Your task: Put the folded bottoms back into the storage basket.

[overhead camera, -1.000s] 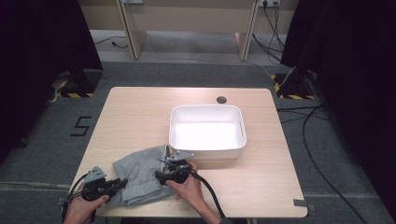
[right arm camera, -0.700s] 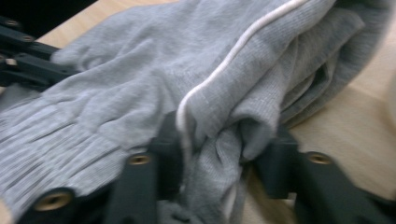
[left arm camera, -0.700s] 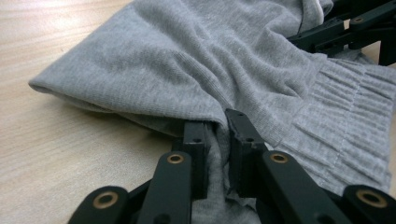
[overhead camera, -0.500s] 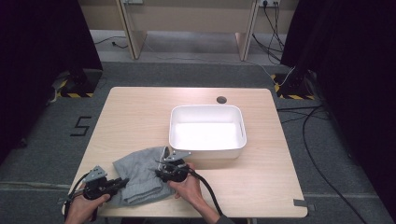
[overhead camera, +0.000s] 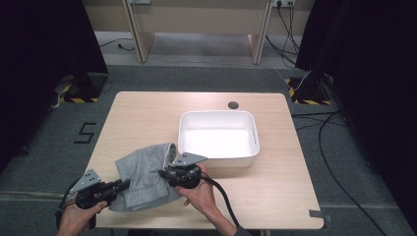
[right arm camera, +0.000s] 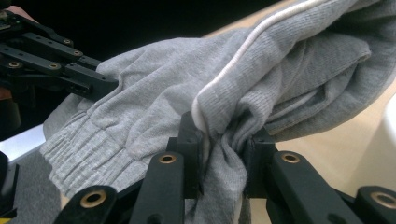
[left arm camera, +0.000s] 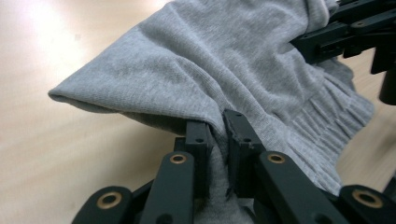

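grey garment (overhead camera: 145,174) bunched narrower (right tongs (overhead camera: 162,173) shifted left)

A light wood table (overhead camera: 147,118) stands on a grey floor (overhead camera: 206,78). Black curtains (overhead camera: 44,59) hang on both sides, and wood panels (overhead camera: 196,19) stand at the back. Black cables (overhead camera: 339,142) lie on the floor at the right, and yellow and black tape (overhead camera: 74,100) marks the floor at the left.

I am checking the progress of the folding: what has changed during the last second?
Little: the right tool edged slightly left with its bunch of the grey garment. The left tool still grips the near edge. The white bin has not moved.
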The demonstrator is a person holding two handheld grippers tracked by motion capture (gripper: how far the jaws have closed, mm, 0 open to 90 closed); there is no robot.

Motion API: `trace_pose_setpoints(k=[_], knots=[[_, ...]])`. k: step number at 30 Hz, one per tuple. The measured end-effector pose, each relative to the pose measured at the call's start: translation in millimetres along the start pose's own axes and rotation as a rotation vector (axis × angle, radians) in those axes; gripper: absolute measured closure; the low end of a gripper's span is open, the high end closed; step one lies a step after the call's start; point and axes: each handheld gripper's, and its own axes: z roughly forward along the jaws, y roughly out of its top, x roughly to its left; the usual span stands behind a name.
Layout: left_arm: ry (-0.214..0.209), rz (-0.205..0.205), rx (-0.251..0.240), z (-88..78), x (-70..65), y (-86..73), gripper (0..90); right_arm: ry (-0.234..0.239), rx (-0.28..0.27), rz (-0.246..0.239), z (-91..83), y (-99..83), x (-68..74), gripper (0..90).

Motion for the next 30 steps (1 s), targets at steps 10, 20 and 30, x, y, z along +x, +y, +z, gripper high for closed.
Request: trace_pose_setpoints(k=[10, 20, 30], knots=[[-0.044, 0.064, -0.042, 0.9, -9.2, 51.0, 80.0, -0.013, -0.064, -0.016, -37.8, 39.9, -9.1, 74.1], [-0.089, 0.103, -0.059, 30.4, -19.4, 91.7, 80.0, -0.058, -0.076, -0.001, -70.5, 60.9, -36.3, 74.2], [-0.143, 0.132, -0.047, 82.3, -38.2, 130.6, 80.0, -0.126, -0.088, 0.031, -109.4, 66.6, -82.1, 74.2]])
